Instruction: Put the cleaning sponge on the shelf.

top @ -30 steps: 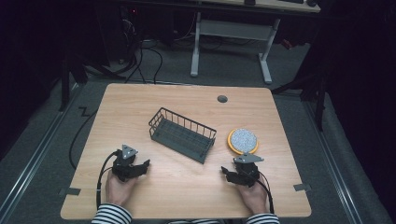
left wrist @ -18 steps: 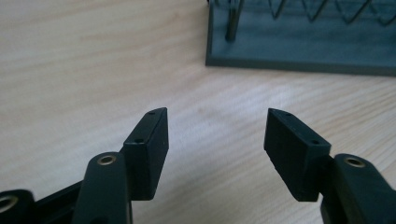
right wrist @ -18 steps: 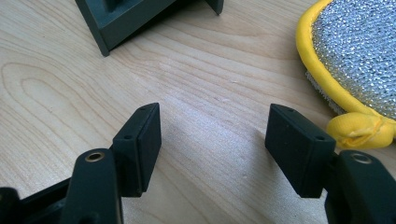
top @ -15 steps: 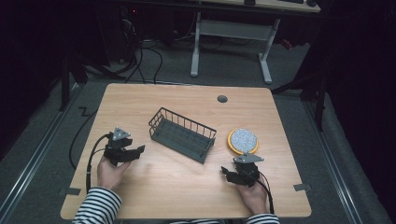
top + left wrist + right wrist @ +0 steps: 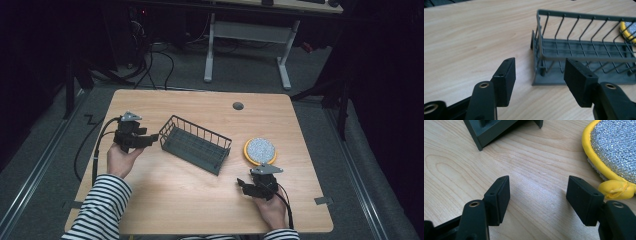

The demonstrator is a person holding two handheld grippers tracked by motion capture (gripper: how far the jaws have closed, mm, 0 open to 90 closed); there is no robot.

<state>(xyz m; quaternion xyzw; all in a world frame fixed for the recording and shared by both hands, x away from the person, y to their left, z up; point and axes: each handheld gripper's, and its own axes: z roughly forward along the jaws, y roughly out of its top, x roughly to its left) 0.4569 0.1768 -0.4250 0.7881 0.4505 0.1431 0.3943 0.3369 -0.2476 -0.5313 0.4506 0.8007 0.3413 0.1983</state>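
Note:
A dark grey wire basket (image 5: 196, 144) stands slantwise in the middle of the wooden table (image 5: 200, 205). To its right lies a round yellow-rimmed silver scouring pad (image 5: 260, 149). My left gripper (image 5: 151, 140) hovers just left of the basket's short end, pointing at it. In the left gripper view the basket (image 5: 584, 50) lies just beyond my left gripper (image 5: 539, 72). Its jaws have just been closing but stand open with nothing between them. My right gripper (image 5: 243, 186) rests near the front right, open and empty. In the right gripper view the pad (image 5: 616, 147) lies past the right fingertip (image 5: 584, 197).
A round grey cable port (image 5: 238, 106) sits in the table's far edge area. Black cables trail from both grippers; the left one loops off the table's left side. A white desk frame (image 5: 245, 45) stands on the floor beyond the table.
My left hand has lifted off the table and moved away from the person and right, up to the basket's left end. The right hand and gripper have stayed put.

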